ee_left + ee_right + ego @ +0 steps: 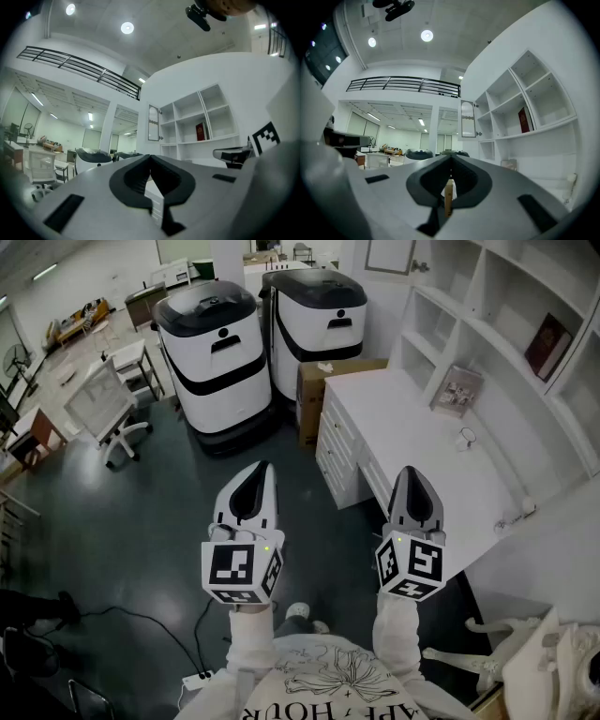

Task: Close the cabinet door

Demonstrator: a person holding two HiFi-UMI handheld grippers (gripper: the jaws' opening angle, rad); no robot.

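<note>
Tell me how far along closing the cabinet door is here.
Done: nothing yet; the cabinet door stands swung open from the white shelving. In hand: the left gripper and right gripper are held level, jaws together and empty, well short of the door. Left: reach the door and push it shut.
</note>
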